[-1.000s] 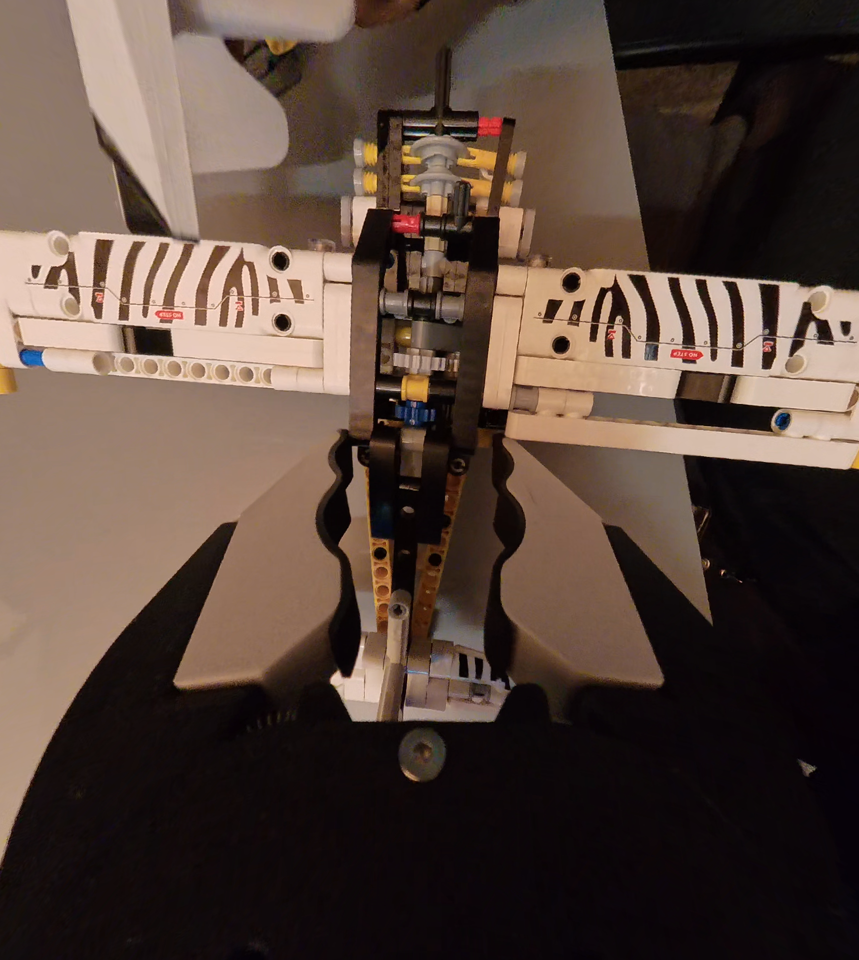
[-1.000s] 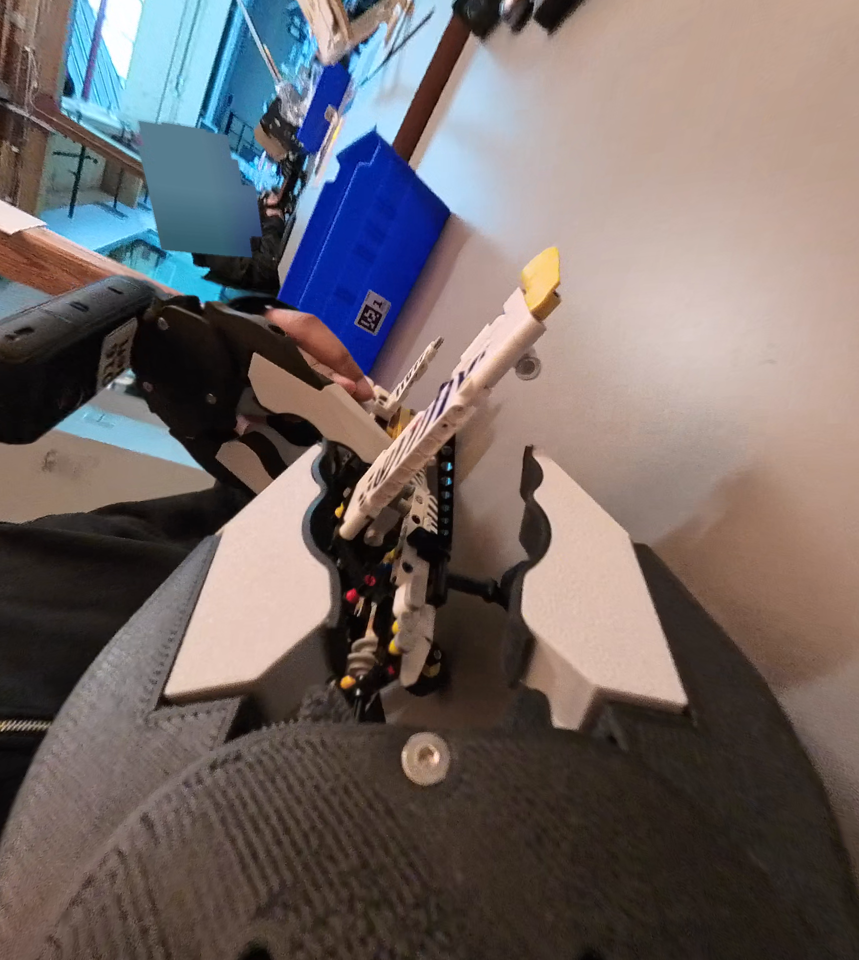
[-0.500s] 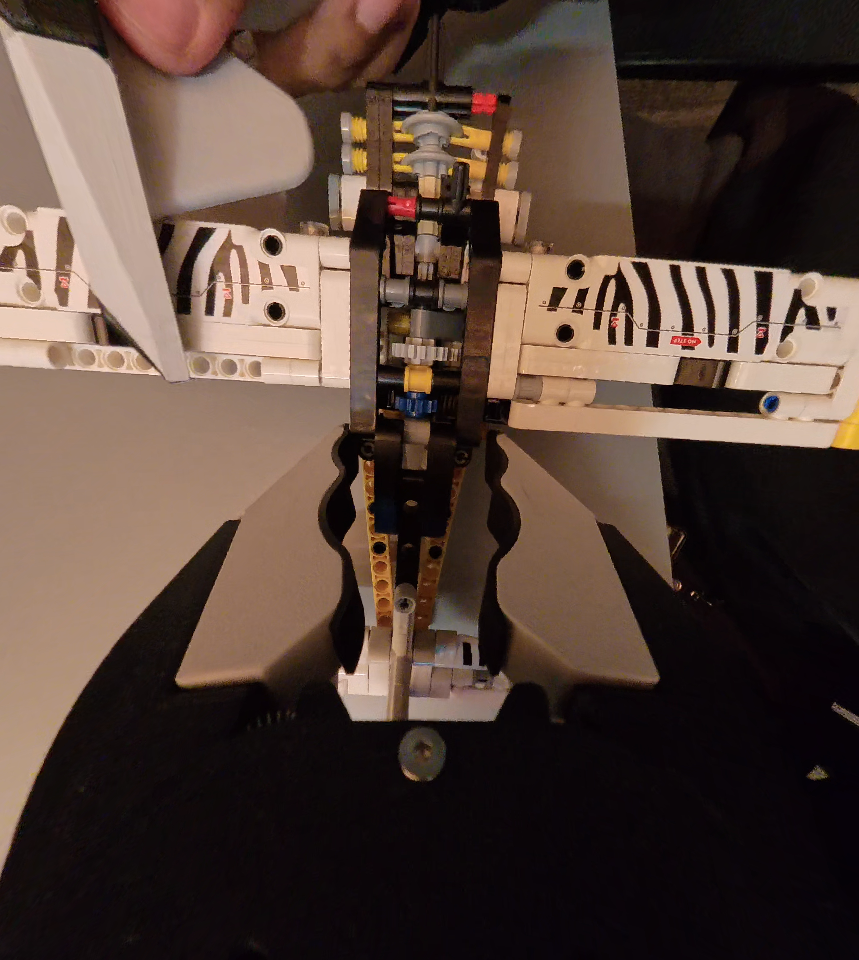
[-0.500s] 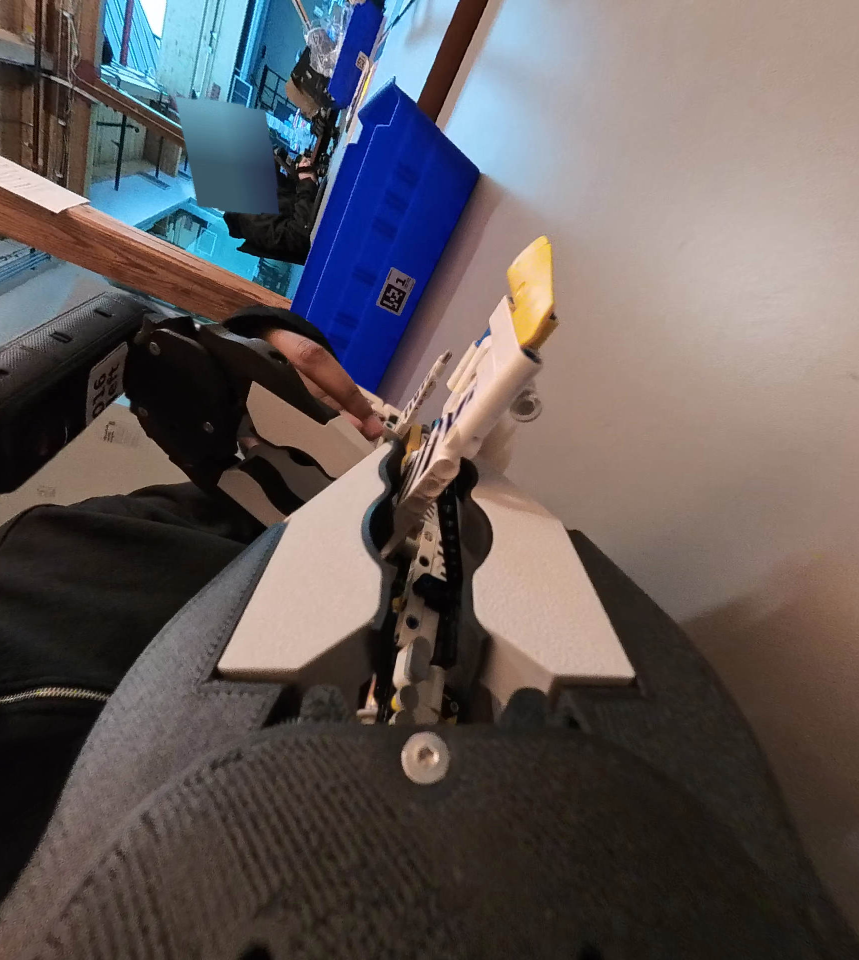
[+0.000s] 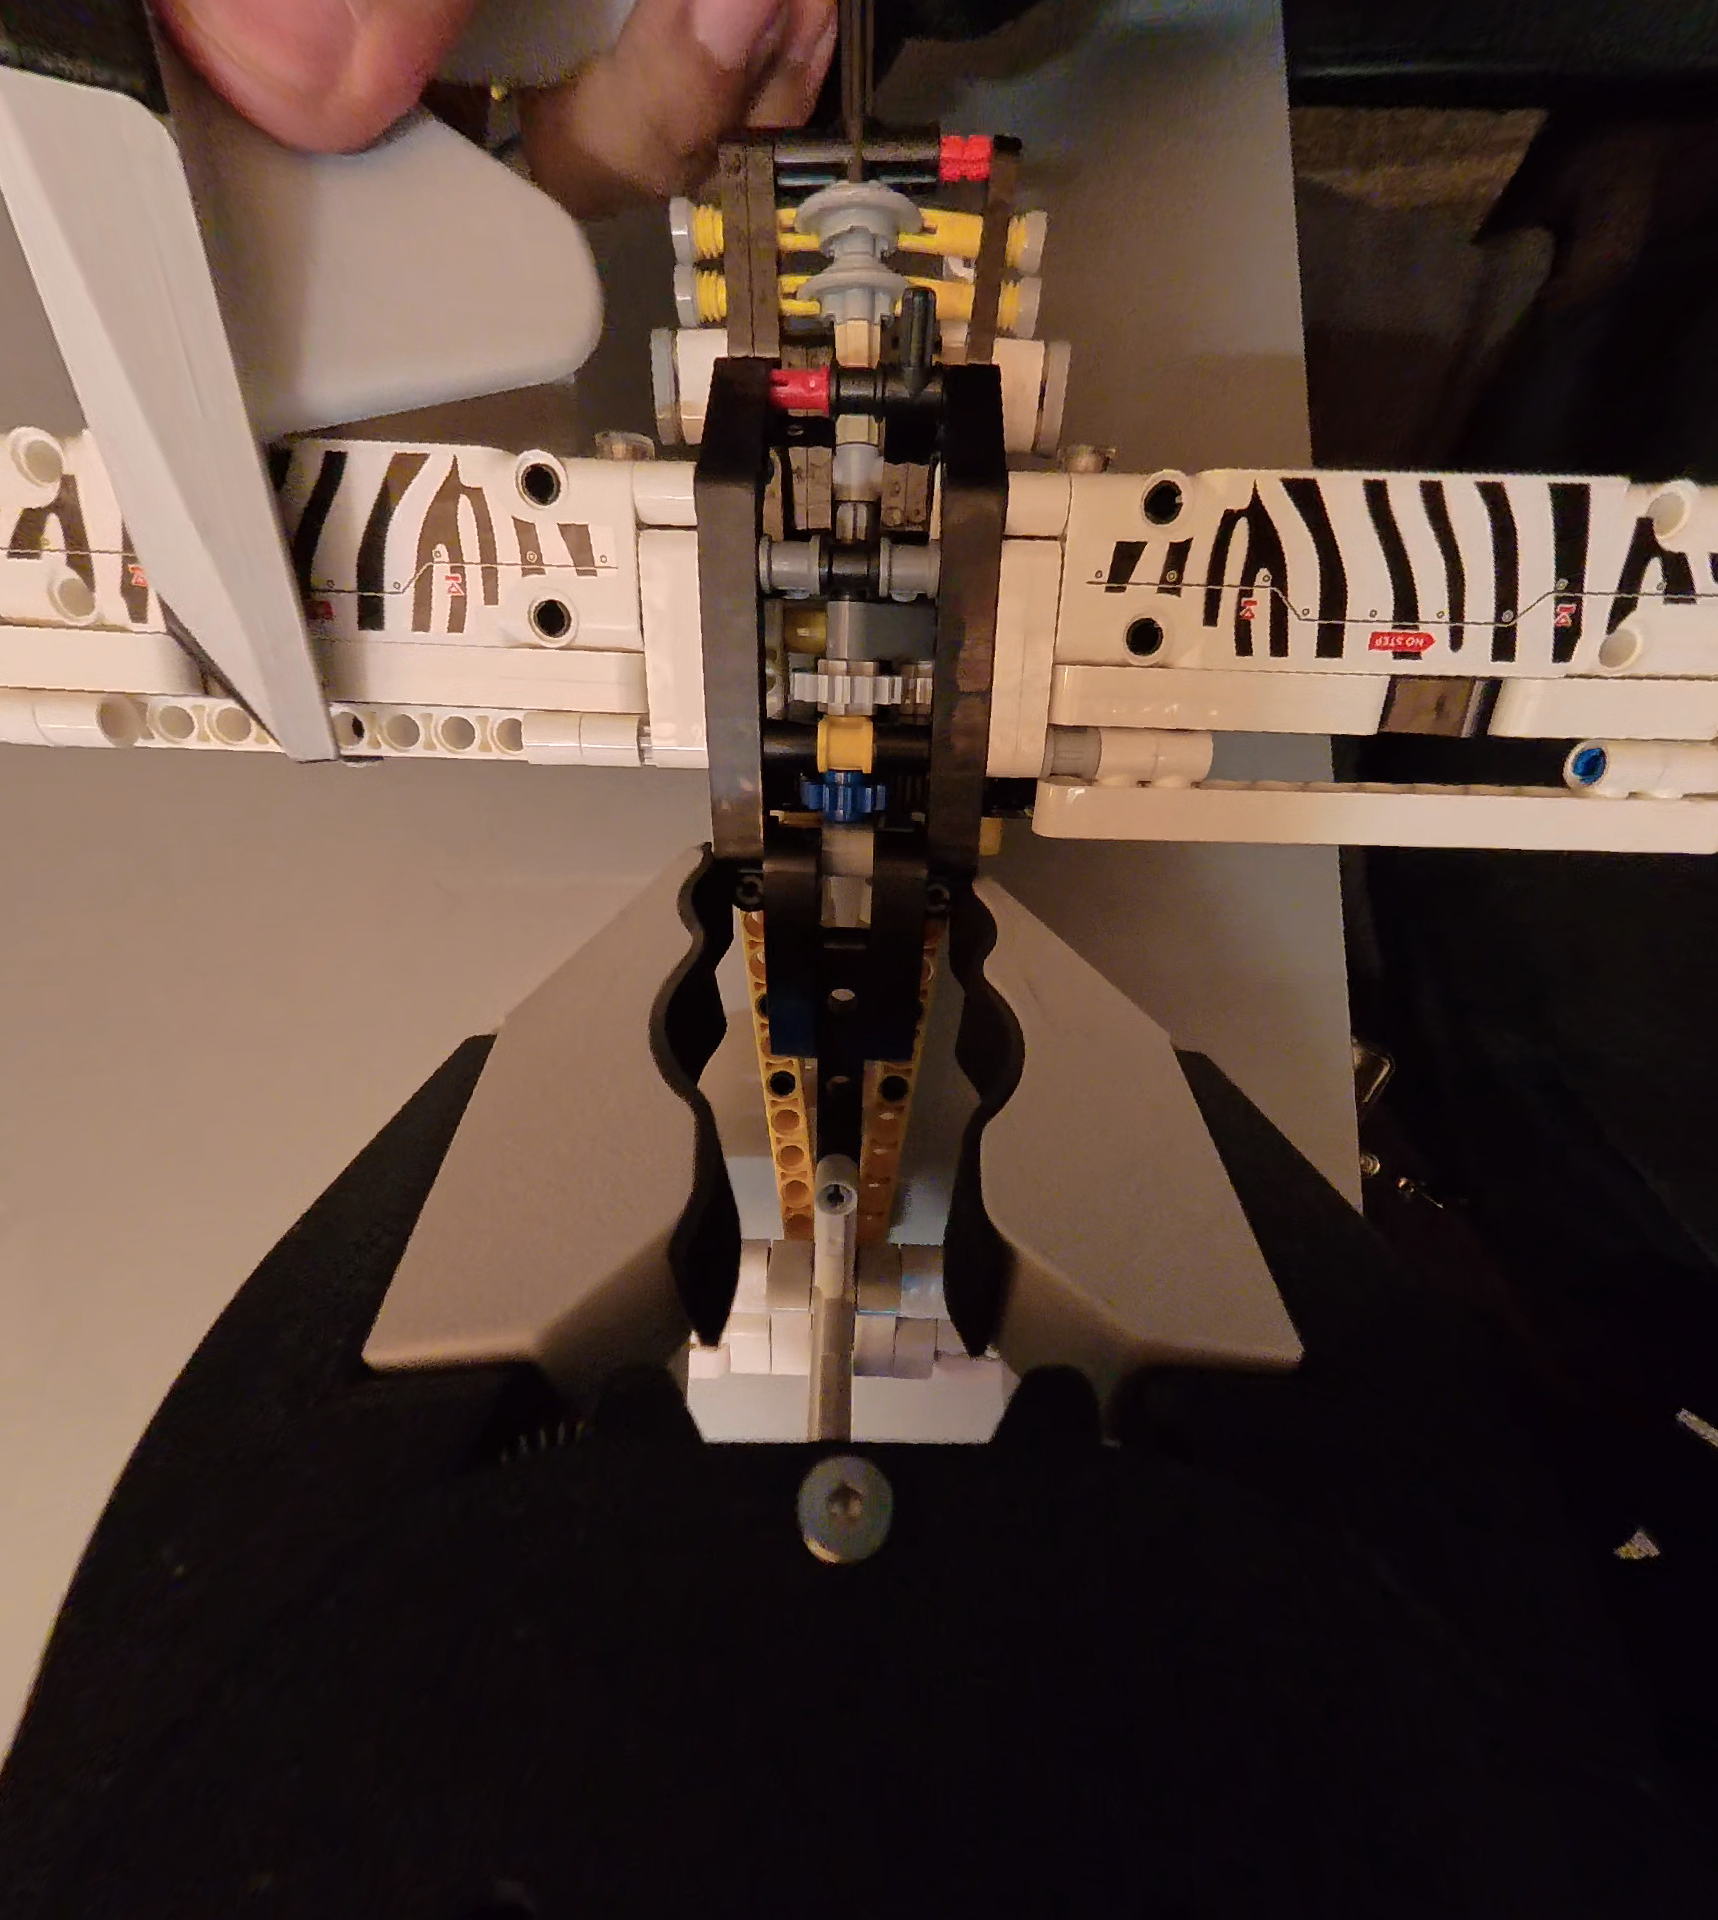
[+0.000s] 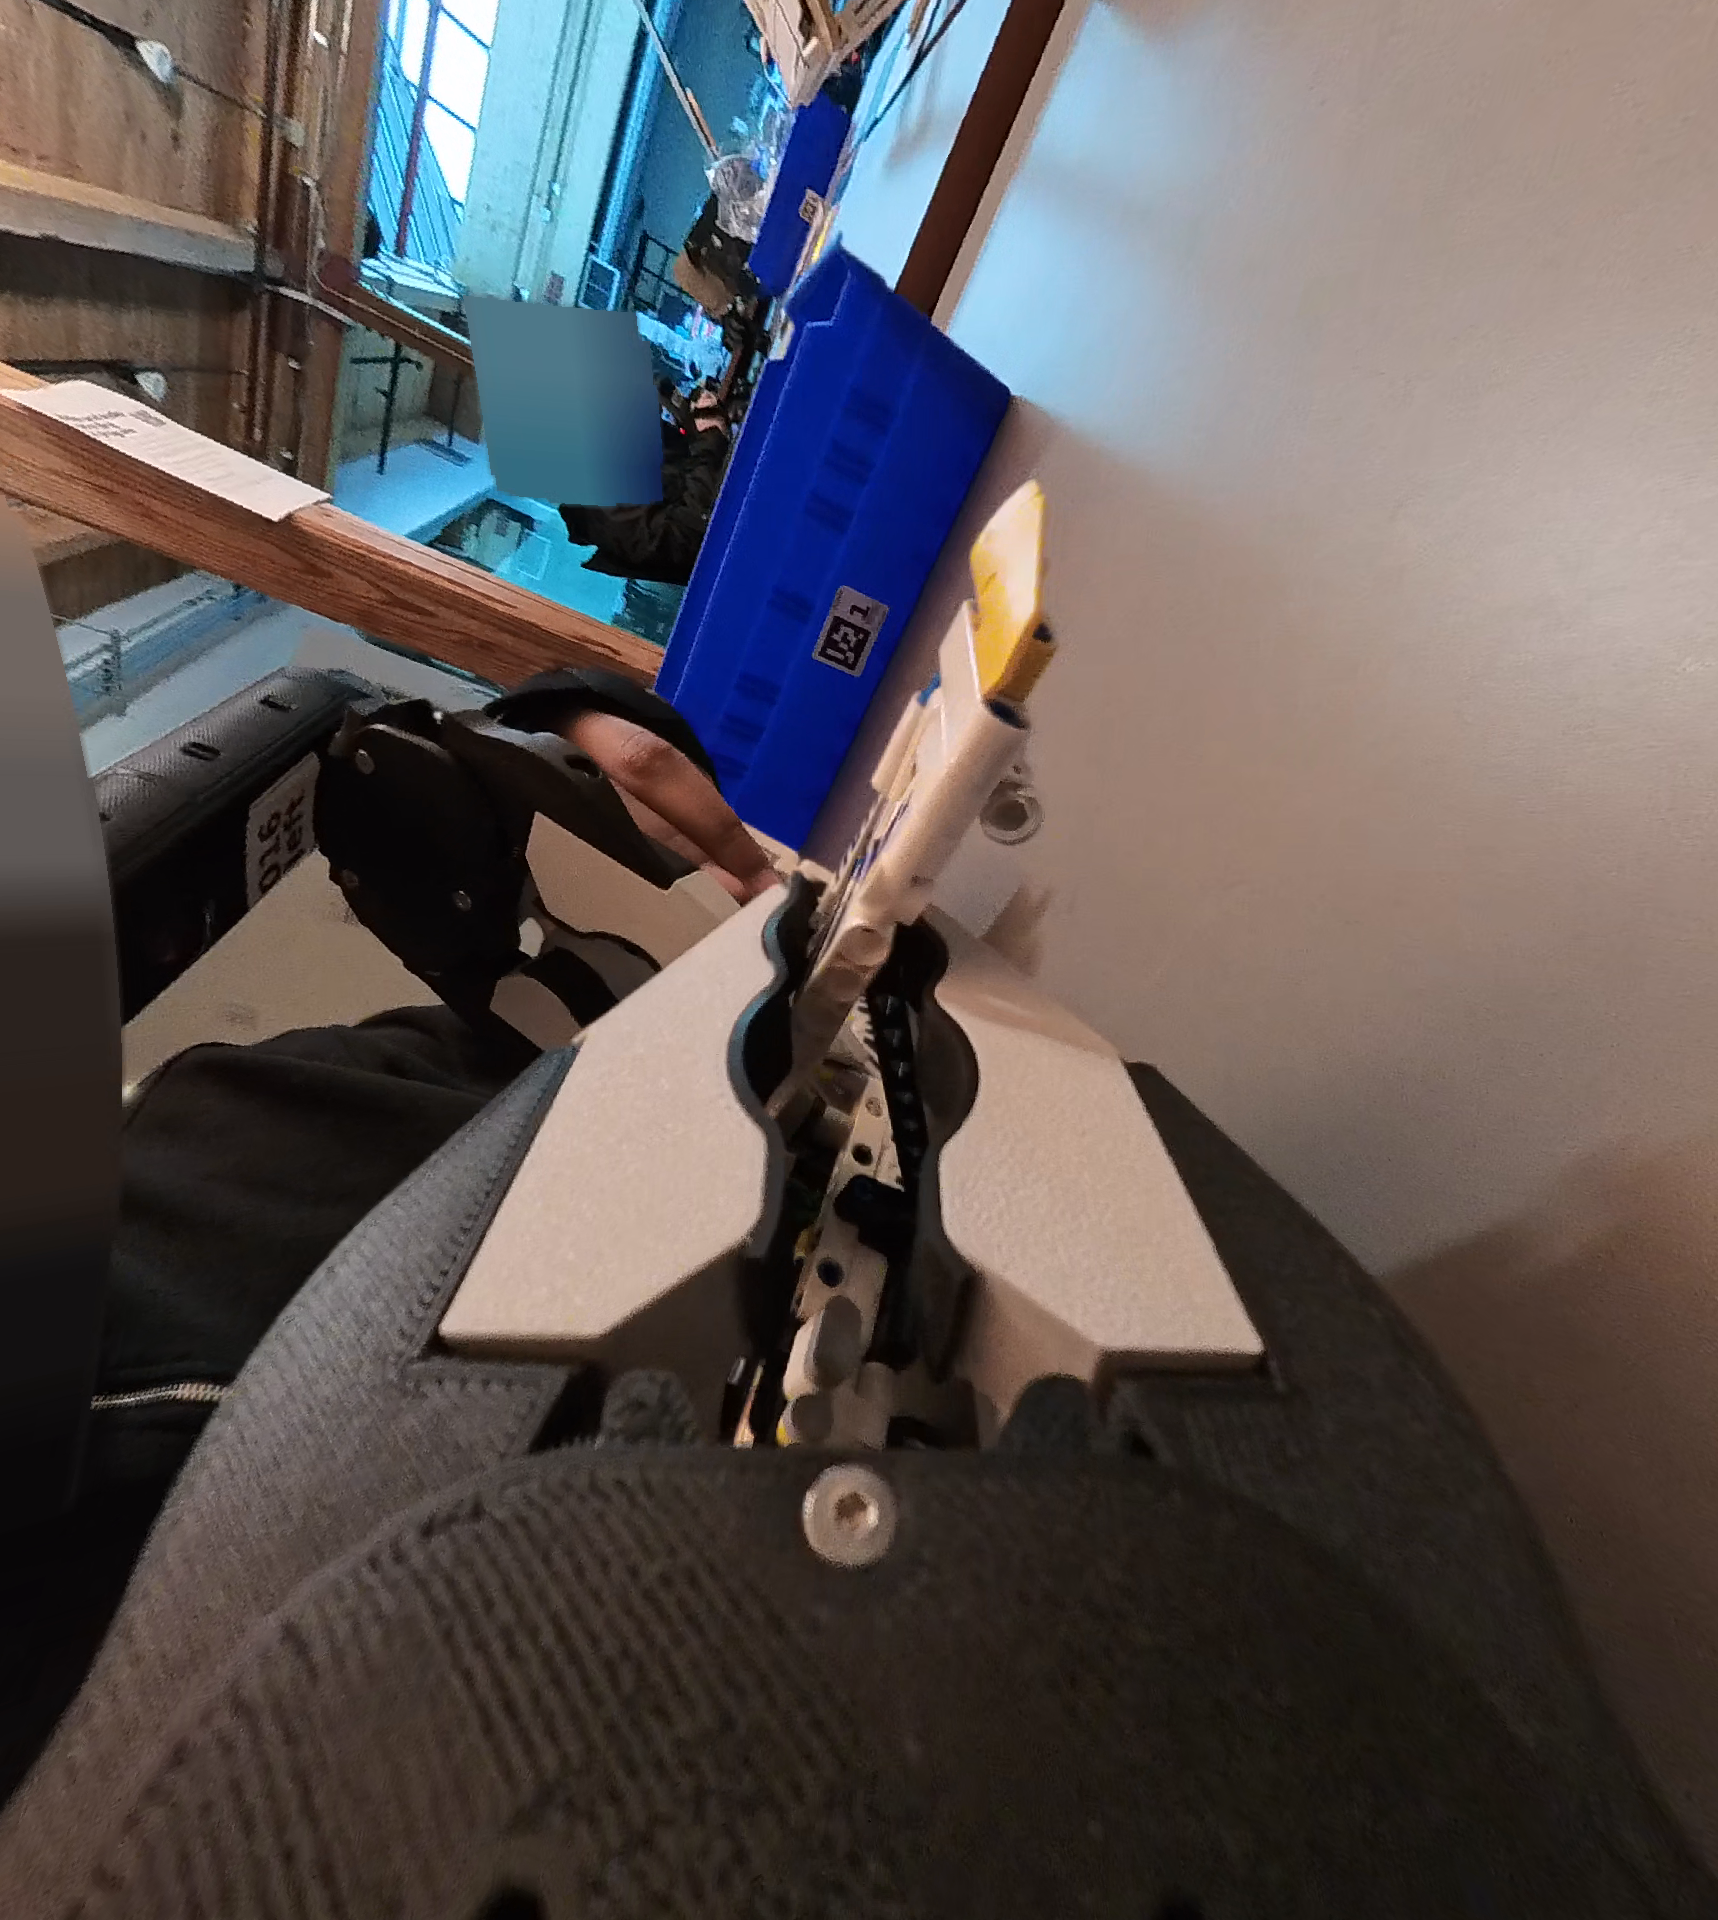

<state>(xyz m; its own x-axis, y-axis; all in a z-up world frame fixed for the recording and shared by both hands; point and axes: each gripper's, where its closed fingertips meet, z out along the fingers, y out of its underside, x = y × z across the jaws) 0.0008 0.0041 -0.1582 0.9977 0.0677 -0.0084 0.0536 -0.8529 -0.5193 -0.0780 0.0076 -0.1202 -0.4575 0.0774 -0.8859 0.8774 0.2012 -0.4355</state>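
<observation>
A toy brick plane (image 5: 1354, 582) with white zebra-striped wings and yellow wingtips fills the left wrist view. My left gripper (image 5: 839, 894) is shut on its tail end, and the pads press on the black frame and the white bricks behind it. My right gripper (image 6: 860, 925) is shut on one wing (image 6: 948, 769), whose yellow tip (image 6: 1011, 582) sticks out past the fingers. In the left wrist view a grey finger (image 5: 211, 468) of the right gripper crosses the left wing, with a hand (image 5: 315, 62) above it. The left gripper (image 6: 439, 831) also shows in the right wrist view.
The plane is over a white table (image 6: 1406, 520); the table's edge (image 5: 1312, 727) runs down the right of the left wrist view, with dark ground beyond. A blue bin (image 6: 834, 499) stands at the table's far side. A wooden beam (image 6: 263, 540) and a seated person (image 6: 647, 509) are behind.
My right gripper stood open around the wing a second ago and has shut on it. My left gripper has tightened a little on the tail; the plane has stayed in its grasp.
</observation>
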